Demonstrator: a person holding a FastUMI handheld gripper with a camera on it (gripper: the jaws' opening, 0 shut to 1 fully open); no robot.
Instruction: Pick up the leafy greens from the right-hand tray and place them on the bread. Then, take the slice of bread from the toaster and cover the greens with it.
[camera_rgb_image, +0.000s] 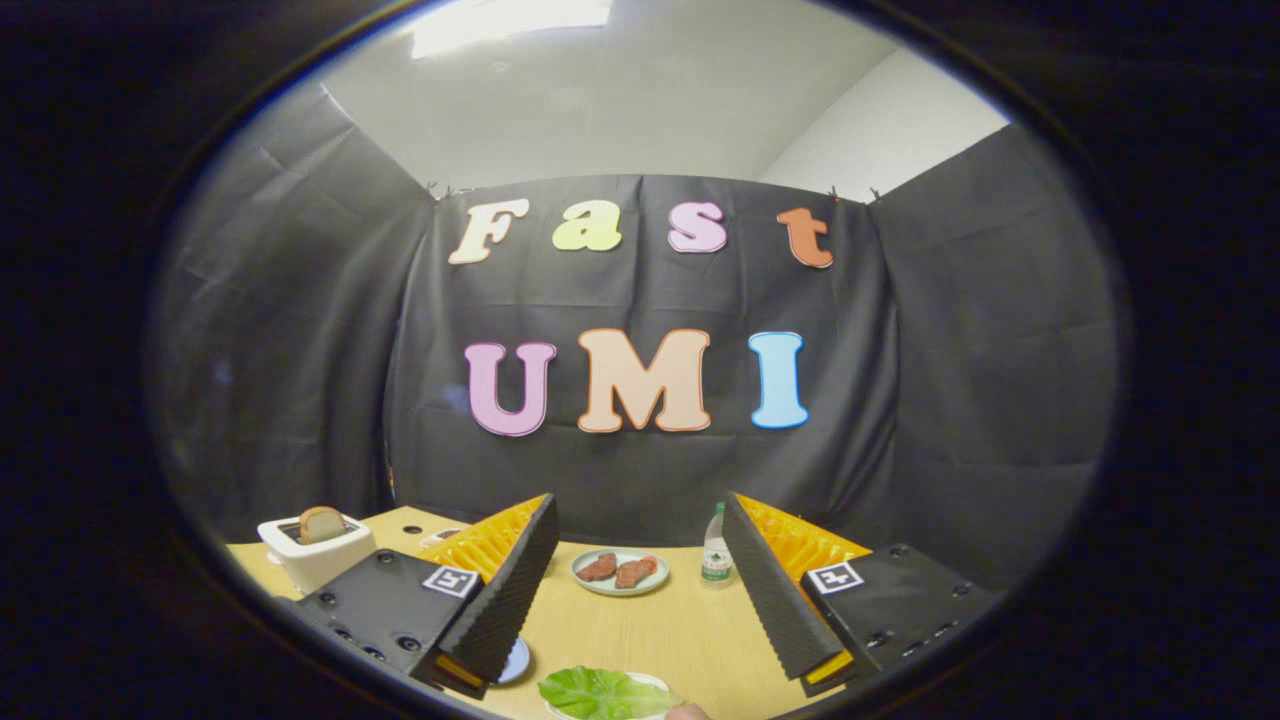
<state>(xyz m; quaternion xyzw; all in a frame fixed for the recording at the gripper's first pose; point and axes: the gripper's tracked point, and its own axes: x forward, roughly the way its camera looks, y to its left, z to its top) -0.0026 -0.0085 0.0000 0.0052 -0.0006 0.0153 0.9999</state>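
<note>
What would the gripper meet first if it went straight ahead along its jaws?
Probably the plate of meat, which sits between the open gripper's jaws, beyond the leafy greens. The greens lie lower, so it may pass over them; depth is unclear.

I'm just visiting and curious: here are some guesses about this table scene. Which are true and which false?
1. A slice of bread stands in the toaster. True.
2. The gripper is shut on the leafy green. False: its fingers stand open, the leaf low between them.
3. The plate beyond the fingers holds two pieces of meat. True.
4. The bottle lies on its side. False: it stands upright.
</note>
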